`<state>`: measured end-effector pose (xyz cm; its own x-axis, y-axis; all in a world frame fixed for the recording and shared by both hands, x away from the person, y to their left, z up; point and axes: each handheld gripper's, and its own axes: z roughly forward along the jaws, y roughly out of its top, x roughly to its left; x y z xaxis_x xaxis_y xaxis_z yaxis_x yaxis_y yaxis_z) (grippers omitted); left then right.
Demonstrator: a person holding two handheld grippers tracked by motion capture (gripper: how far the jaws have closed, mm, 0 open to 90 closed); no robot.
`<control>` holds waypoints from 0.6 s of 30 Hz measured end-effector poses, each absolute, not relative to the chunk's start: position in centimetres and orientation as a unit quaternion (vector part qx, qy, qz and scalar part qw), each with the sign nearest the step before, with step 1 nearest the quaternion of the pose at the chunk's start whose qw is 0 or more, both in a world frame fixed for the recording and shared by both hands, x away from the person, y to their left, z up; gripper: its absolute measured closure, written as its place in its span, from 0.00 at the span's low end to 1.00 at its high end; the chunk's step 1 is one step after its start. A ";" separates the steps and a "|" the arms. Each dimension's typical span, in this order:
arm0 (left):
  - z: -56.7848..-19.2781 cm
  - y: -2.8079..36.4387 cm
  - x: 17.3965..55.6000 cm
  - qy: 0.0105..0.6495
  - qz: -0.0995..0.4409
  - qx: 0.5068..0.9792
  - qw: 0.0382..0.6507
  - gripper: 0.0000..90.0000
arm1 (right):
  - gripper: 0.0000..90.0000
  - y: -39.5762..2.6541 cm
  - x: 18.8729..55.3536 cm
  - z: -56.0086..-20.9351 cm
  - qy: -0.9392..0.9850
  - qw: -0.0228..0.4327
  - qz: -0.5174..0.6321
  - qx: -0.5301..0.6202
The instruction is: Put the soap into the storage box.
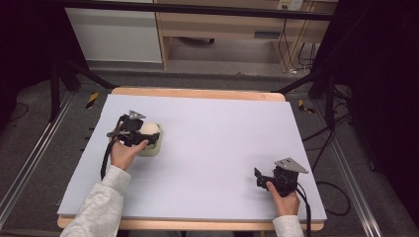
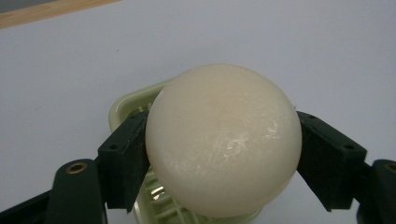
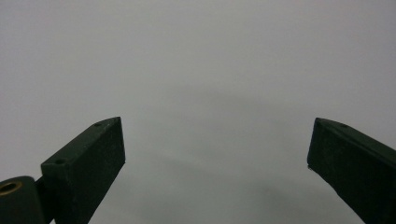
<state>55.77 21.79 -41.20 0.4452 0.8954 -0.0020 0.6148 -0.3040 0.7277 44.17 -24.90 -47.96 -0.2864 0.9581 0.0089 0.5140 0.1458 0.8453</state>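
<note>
The left tongs (image 1: 146, 134) are sitting at the left of the pale surface (image 1: 217, 148), clenched on a cream ball (image 2: 223, 140), with one black jaw pressing each side of it. In the left gripper view the ball is resting over a pale green slatted dish (image 2: 126, 103), whose rim is showing behind it and whose ribs are showing beneath; whether the ball is actually touching the dish or being held just above it is hard to tell from here. In the high view the ball (image 1: 149, 129) and dish (image 1: 151, 149) are lying in the left half of the surface, about midway between its near and far edges. The right tongs (image 1: 257, 178) are resting near the right near corner, well apart from the ball, released, their jaws standing wide with bare surface (image 3: 205, 70) between them. A hand is gripping each tool, grey sleeves coming in from the near edge.
</note>
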 end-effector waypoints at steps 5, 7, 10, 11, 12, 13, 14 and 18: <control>-41.6 21.8 56.2 0.485 0.210 0.782 0.330 0.27 | 0.05 -24.9 44.2 -48.0 0.702 0.285 0.389 0.525; -41.7 21.9 56.4 0.488 0.210 0.781 0.328 0.27 | 0.05 -24.9 44.2 -48.0 0.701 0.285 0.390 0.525; -41.9 22.0 56.5 0.489 0.208 0.782 0.326 0.27 | 0.05 -24.9 44.2 -48.0 0.701 0.286 0.389 0.525; -42.0 22.0 56.6 0.491 0.208 0.780 0.326 0.27 | 0.05 -24.9 44.2 -48.0 0.701 0.286 0.389 0.525; -42.1 22.1 56.7 0.493 0.208 0.780 0.325 0.27 | 0.05 -24.9 44.2 -48.0 0.701 0.286 0.389 0.525; -42.1 22.2 56.8 0.493 0.207 0.781 0.322 0.27 | 0.05 -24.9 44.2 -48.0 0.702 0.285 0.389 0.525; -42.2 22.3 56.8 0.495 0.207 0.780 0.321 0.27 | 0.05 -24.9 44.2 -48.0 0.701 0.285 0.389 0.525; -42.6 22.5 56.9 0.497 0.206 0.781 0.318 0.27 | 0.05 -24.9 44.2 -48.0 0.701 0.286 0.389 0.525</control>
<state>56.87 22.52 -42.56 0.4220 0.9066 0.0059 0.6445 -0.3046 0.7013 44.19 -24.94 -47.98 -0.2861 0.9582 0.0071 0.5135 0.1471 0.8454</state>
